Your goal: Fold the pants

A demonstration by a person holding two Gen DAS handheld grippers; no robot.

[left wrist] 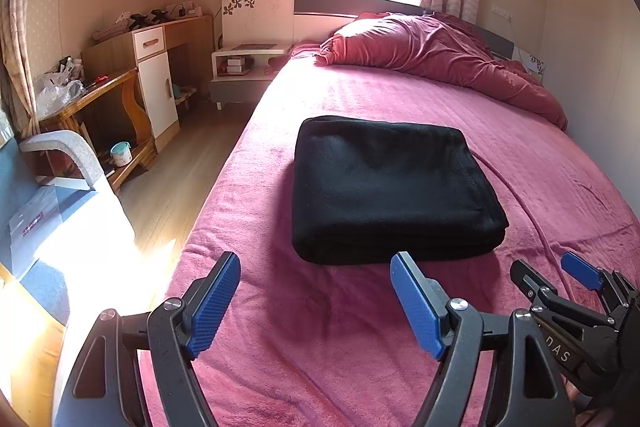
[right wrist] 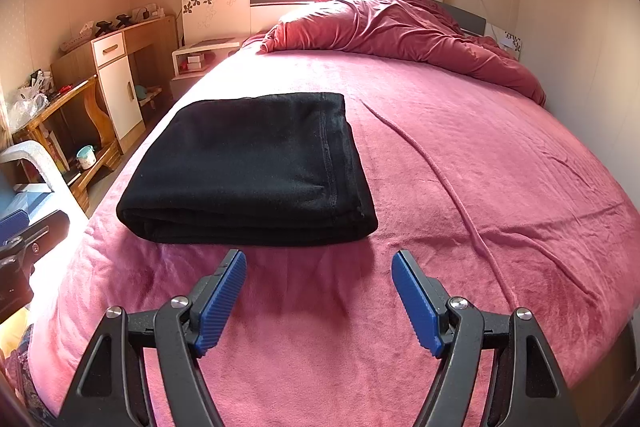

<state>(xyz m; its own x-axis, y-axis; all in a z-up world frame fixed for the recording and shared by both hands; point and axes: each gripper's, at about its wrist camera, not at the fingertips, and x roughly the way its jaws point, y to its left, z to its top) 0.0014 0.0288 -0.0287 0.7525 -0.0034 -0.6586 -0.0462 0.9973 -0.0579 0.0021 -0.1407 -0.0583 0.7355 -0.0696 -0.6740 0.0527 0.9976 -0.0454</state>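
Both grippers, left gripper (left wrist: 316, 303) and right gripper (right wrist: 319, 301), hover spread and empty; folded black pants (right wrist: 256, 167) lie just ahead. Withdraw cleanly, avoiding the stack.

Folded black pants (left wrist: 384, 187) on pink bed (left wrist: 540, 163)

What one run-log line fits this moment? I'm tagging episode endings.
black pants: folded, on bed | left hand-held gripper: open, empty | right hand-held gripper: open, empty
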